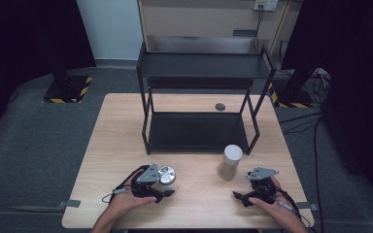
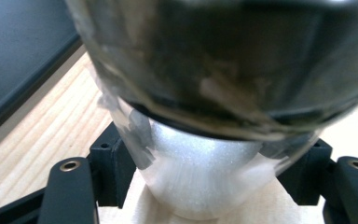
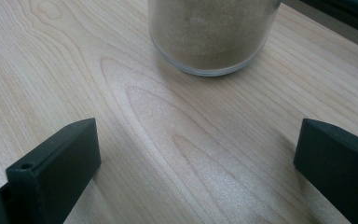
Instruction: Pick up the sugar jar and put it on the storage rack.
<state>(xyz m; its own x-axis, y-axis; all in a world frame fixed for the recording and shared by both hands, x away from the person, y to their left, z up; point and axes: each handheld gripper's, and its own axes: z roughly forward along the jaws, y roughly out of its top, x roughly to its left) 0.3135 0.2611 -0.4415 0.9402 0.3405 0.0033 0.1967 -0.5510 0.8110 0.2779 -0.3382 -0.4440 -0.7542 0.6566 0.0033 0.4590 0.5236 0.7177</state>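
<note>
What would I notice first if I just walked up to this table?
Probably the black two-level shelf standing at the back of the wooden table. Next, the shiny-lidded jar clamped in the left gripper near the front edge, and the sand-filled jar standing just ahead of the open right gripper.

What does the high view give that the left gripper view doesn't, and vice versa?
High view alone: the black two-tier shelf, the sand-filled jar standing in front of it, and the right tool open on the table, apart from that jar. Left gripper view alone: close detail of the jaws pressed against both sides of the shiny-lidded jar, whose contents look white. Shared: that jar held in the left tool, and the wooden table.
</note>
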